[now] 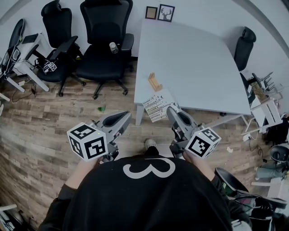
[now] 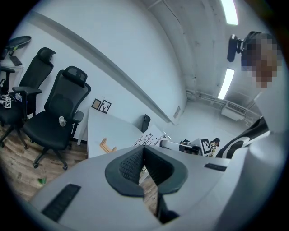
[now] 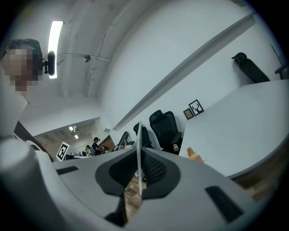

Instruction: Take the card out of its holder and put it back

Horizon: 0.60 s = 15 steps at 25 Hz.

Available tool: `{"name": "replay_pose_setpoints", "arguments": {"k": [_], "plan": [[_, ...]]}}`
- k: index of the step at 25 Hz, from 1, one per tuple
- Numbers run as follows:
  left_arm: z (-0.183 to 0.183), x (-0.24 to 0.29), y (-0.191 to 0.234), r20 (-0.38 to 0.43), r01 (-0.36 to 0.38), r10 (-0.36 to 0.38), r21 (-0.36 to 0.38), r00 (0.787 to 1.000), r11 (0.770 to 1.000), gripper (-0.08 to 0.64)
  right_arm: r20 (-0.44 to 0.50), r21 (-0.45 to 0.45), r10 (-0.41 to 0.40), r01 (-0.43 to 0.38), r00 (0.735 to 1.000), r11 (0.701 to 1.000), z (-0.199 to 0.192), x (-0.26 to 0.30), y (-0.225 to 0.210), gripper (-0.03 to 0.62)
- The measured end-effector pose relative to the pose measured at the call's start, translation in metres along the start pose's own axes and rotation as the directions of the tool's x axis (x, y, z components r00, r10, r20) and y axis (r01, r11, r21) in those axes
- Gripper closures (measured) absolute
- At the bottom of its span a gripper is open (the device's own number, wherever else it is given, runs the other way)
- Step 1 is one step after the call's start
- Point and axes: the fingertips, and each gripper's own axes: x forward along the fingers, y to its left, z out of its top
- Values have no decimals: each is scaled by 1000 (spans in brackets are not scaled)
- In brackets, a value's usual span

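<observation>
The card (image 1: pixel 158 104) is a white sheet printed with small dark figures, and it hangs over the table's near corner. My right gripper (image 1: pixel 170 109) is shut on its edge. In the right gripper view the card (image 3: pixel 139 158) stands edge-on between the pads. The wooden card holder (image 1: pixel 155 82) sits empty on the white table (image 1: pixel 194 58), a little beyond the card. My left gripper (image 1: pixel 126 115) hovers over the wooden floor left of the table, shut with nothing in it. From the left gripper view I see the holder (image 2: pixel 106 145) and the card (image 2: pixel 149 140) past the closed jaws.
Black office chairs (image 1: pixel 104 40) stand left of the table, and another chair (image 1: pixel 244 47) is at its right side. Two small picture frames (image 1: pixel 160 12) lean against the far wall. Cluttered racks and cables (image 1: pixel 266 108) lie to the right. My shoe (image 1: pixel 151 144) is on the floor.
</observation>
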Motion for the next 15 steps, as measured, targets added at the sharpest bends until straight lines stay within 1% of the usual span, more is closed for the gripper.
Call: {"name": "replay_pose_setpoints", "arguments": {"k": [4, 10, 15], "plan": [[-3, 3, -4, 7, 23, -23, -20, 1000, 1000, 546, -5, -4, -2, 2, 1000, 1000, -1, -2, -2, 568], [-5, 7, 2, 3, 20, -20, -42, 1000, 999, 546, -15, -5, -6, 6, 1000, 1000, -3, 2, -6, 567], [-6, 19, 5, 3, 21, -21, -59, 1000, 998, 546, -21, -6, -13, 13, 1000, 1000, 1, 3, -17, 568]]}}
